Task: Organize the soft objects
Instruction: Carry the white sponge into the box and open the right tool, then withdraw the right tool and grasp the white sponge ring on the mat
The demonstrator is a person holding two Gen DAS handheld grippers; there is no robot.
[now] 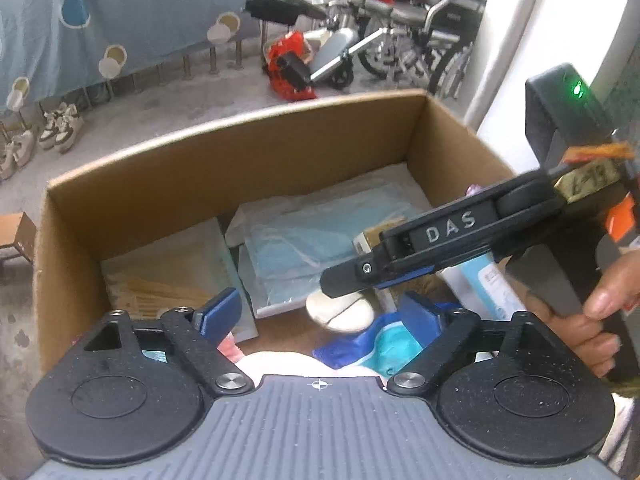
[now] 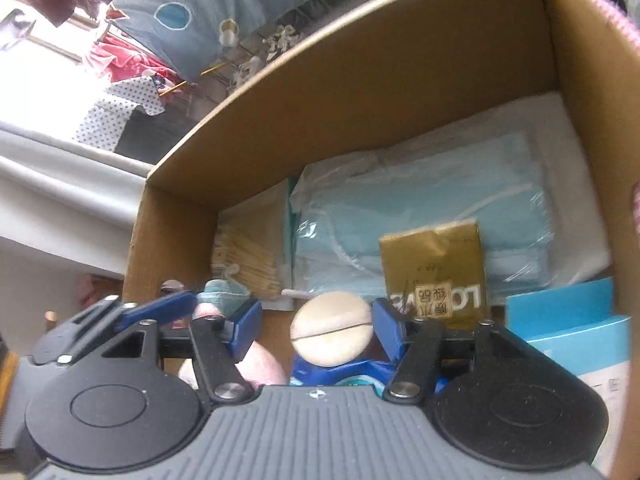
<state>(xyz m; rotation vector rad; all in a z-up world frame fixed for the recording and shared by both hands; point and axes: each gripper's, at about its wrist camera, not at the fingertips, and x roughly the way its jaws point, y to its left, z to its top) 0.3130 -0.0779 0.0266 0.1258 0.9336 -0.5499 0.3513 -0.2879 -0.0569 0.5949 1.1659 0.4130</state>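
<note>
A brown cardboard box (image 1: 248, 148) (image 2: 400, 60) holds soft goods. A round cream powder puff (image 2: 332, 330) (image 1: 340, 312) lies inside at the near side. My right gripper (image 2: 318, 320) is open, its blue pads on either side of the puff, apart from it. In the left wrist view the right gripper (image 1: 340, 280) reaches in from the right, just above the puff. My left gripper (image 1: 320, 312) is open and empty over the box's near edge. A blue plastic pack (image 1: 372, 344) and something pink (image 1: 280, 360) lie under it.
In the box lie a bag of blue face masks (image 2: 424, 216), a pack of cotton swabs (image 2: 252, 256), a gold packet (image 2: 436, 272) and a light blue carton (image 2: 576, 324). Outside are a wheelchair (image 1: 404, 32), shoes (image 1: 60, 126) and a hanging blue cloth (image 1: 100, 12).
</note>
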